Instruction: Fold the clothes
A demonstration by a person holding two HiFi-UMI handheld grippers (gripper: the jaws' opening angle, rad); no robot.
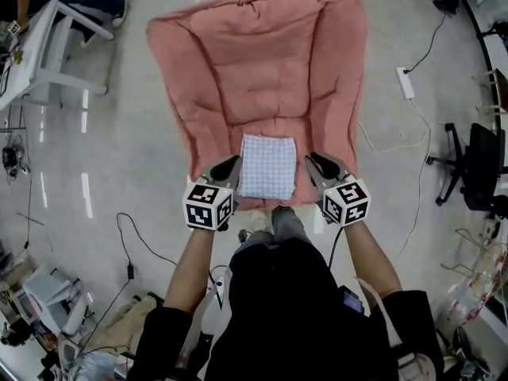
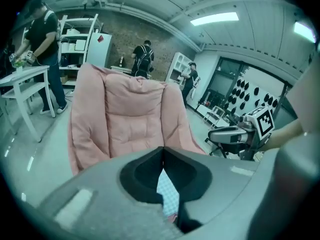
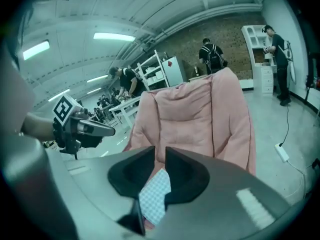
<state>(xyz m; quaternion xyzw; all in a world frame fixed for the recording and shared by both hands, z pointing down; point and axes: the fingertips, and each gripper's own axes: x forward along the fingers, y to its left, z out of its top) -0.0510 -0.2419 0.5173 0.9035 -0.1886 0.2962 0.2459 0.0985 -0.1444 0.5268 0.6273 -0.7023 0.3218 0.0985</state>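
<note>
L tool [image 1: 228, 165] shut, R tool [image 1: 316, 162] barely apart, both empty; folded cloth [image 1: 267, 167] between, on pink cushion [image 1: 262, 62].

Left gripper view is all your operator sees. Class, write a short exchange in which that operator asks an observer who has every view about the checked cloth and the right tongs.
Operator: Below my shut left tongs I glimpse only a sliver of checked cloth. How does it lie?
Observer: The head view shows the checked cloth folded into a neat rectangle on the front of the pink cushion seat.
Operator: I see the right tongs only from the side. Are they holding anything?
Observer: No. The right gripper view shows the right tongs slightly apart with nothing between them.
</note>
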